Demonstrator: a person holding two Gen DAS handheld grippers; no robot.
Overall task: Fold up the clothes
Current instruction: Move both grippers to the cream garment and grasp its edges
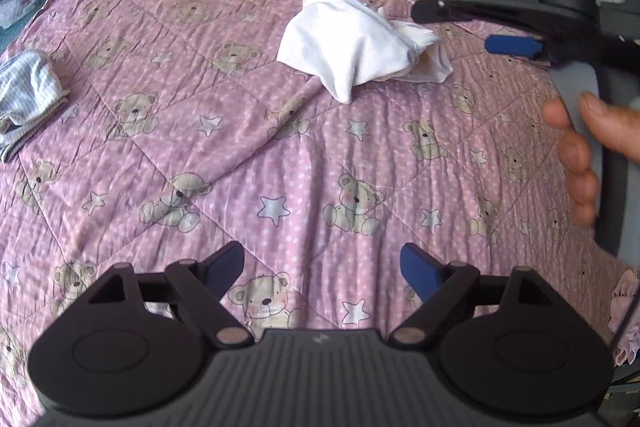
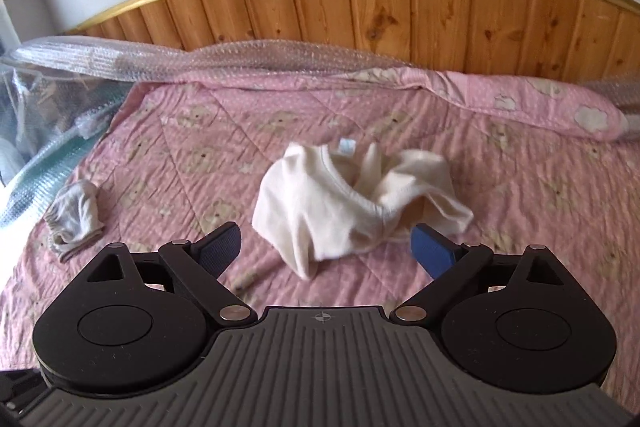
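Left tongs (image 1: 322, 269), jaws wide and empty, hover over the pink teddy-bear quilt (image 1: 280, 163). Right tongs (image 2: 326, 247), equally wide, face the crumpled white undershirt (image 2: 352, 199) lying mid-bed, untouched. A striped garment (image 1: 28, 95) lies well apart. Risk: pinching bunched layers, or quilt beneath, would drag rather than spread the shirt.

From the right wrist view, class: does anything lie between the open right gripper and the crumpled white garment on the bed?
Nothing visible does. Only bare pink quilt lies between the right gripper and the white garment. The small striped garment lies well off to the left.
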